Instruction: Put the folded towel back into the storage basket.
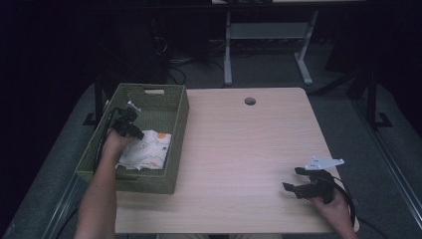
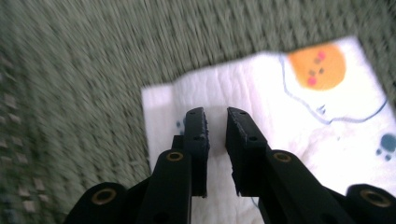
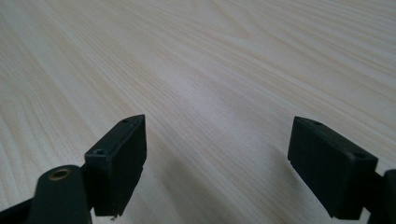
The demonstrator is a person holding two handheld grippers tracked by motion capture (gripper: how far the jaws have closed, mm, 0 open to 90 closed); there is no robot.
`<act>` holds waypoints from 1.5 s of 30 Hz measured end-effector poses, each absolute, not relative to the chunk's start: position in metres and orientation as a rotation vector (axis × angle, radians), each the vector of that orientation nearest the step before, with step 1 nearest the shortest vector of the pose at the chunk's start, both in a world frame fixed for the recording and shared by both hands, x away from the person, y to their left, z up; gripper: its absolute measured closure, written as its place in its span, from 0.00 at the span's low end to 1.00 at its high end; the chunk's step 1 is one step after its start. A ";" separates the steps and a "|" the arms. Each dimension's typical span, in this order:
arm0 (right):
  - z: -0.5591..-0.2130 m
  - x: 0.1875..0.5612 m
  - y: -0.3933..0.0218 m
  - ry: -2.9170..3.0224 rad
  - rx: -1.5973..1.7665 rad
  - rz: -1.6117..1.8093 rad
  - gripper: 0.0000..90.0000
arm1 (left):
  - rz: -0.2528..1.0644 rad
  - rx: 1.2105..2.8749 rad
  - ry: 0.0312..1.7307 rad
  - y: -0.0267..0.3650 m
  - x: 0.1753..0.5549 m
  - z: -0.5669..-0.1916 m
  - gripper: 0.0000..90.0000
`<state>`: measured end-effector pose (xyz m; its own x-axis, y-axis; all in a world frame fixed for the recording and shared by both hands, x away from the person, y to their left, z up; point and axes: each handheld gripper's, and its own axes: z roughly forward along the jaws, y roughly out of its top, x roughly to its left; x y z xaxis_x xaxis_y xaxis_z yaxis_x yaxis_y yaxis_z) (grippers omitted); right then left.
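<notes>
Lying flat inside the green woven basket [image 1: 175,124], the white printed cloth [image 1: 147,149] sits directly under the left claw [image 2: 215,122], whose jaws stand narrowly parted just above it, pinching nothing. That hand is by far the nearer; the right claw [image 1: 293,178] rests wide open, released, well apart on the desk [image 1: 239,149].

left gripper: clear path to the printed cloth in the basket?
Probably yes. The left gripper is already inside the green woven basket, its jaws a narrow gap apart right above the white printed cloth. Nothing lies between them; the basket wall sits off to the side.
</notes>
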<state>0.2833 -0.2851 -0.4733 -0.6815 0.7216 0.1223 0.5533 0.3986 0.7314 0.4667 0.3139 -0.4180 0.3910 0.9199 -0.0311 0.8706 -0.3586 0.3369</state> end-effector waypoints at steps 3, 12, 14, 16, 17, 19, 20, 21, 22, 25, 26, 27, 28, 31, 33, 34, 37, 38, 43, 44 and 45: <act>-0.473 0.283 -0.285 2.440 1.131 1.153 0.21 | 0.233 2.339 1.577 0.316 0.466 -0.418 0.84; -0.473 0.281 -0.282 2.447 1.116 1.160 0.21 | 0.189 2.234 1.487 0.310 0.454 -0.394 0.84; -0.473 0.281 -0.281 2.451 1.110 1.157 0.21 | 0.184 2.220 1.480 0.308 0.451 -0.391 0.82; -0.472 0.280 -0.281 2.451 1.098 1.159 0.21 | 0.167 2.166 1.483 0.310 0.447 -0.390 0.81; -0.471 0.280 -0.281 2.451 1.097 1.165 0.21 | 0.169 2.148 1.490 0.311 0.445 -0.390 0.81; -0.471 0.280 -0.282 2.450 1.097 1.172 0.21 | 0.160 2.126 1.495 0.314 0.440 -0.390 0.79; -0.471 0.280 -0.282 2.450 1.092 1.173 0.21 | 0.163 2.095 1.494 0.315 0.437 -0.390 0.78; -0.470 0.280 -0.283 2.449 1.091 1.174 0.21 | 0.166 2.077 1.491 0.316 0.435 -0.389 0.78; -0.470 0.280 -0.283 2.450 1.091 1.174 0.21 | 0.164 2.065 1.488 0.317 0.434 -0.388 0.78; -0.470 0.281 -0.282 2.450 1.085 1.175 0.21 | 0.179 2.052 1.473 0.320 0.427 -0.385 0.76; -0.471 0.281 -0.282 2.451 1.082 1.174 0.21 | 0.173 2.026 1.472 0.321 0.425 -0.383 0.75; -0.470 0.281 -0.282 2.453 1.086 1.172 0.21 | 0.172 2.012 1.470 0.323 0.422 -0.382 0.74; -0.470 0.281 -0.281 2.455 1.083 1.169 0.21 | 0.177 2.008 1.469 0.324 0.420 -0.381 0.74; -0.469 0.281 -0.278 2.455 1.076 1.170 0.21 | 0.173 1.976 1.460 0.327 0.413 -0.377 0.72; -0.469 0.282 -0.277 2.456 1.068 1.170 0.21 | 0.163 1.955 1.442 0.329 0.408 -0.373 0.70; -0.469 0.282 -0.276 2.457 1.075 1.171 0.21 | 0.160 1.937 1.436 0.329 0.405 -0.371 0.68; -0.468 0.281 -0.275 2.461 1.071 1.164 0.21 | 0.153 1.912 1.408 0.329 0.399 -0.365 0.66; -0.468 0.281 -0.274 2.457 1.066 1.175 0.21 | 0.150 1.893 1.395 0.328 0.396 -0.362 0.65; -0.465 0.279 -0.275 2.446 1.066 1.178 0.21 | 0.170 1.846 1.320 0.320 0.383 -0.349 0.61; -0.465 0.279 -0.275 2.444 1.070 1.181 0.21 | 0.169 1.832 1.292 0.316 0.378 -0.346 0.61; -0.465 0.279 -0.276 2.442 1.071 1.181 0.21 | 0.176 1.821 1.274 0.313 0.375 -0.344 0.61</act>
<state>0.2785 -0.2758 -0.4646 -0.7083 0.6978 0.1061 0.5165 0.4099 0.7518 0.3749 0.3130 -0.3440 0.4636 0.8149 -0.3479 0.6898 -0.0855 0.7189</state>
